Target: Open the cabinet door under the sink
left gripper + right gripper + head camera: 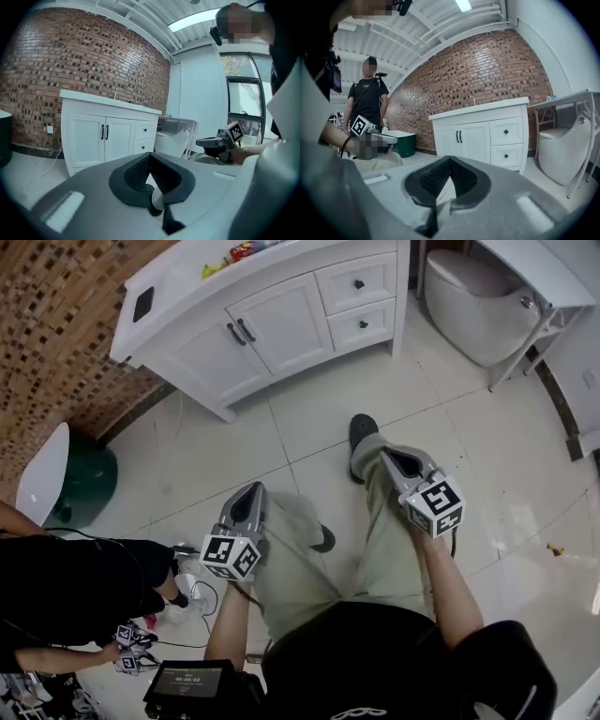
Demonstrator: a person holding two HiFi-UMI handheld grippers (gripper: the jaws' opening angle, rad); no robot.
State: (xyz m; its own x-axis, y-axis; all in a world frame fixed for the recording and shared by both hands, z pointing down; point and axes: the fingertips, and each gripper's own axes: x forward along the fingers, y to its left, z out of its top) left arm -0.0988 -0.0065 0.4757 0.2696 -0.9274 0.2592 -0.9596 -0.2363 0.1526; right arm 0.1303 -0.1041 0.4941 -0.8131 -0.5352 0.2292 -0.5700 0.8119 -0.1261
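The white sink cabinet (272, 320) stands against the brick wall, well ahead of me across the tiled floor. Its two doors (248, 338) are closed, with a pair of black handles (240, 332) at the middle seam. The same doors (103, 138) and doors (464, 138) show closed in both gripper views. My left gripper (253, 489) and right gripper (387, 457) are held out over my legs, far from the cabinet and pointing towards it. Both the left gripper (150, 154) and the right gripper (449, 158) have their jaws together with nothing between them.
Two drawers (361, 301) sit right of the doors. A toilet (469, 296) and a white rack (553, 287) stand at the right. At the left are a green bin (84, 488) and a crouching person in black (75, 587). Another person (370, 98) stands behind.
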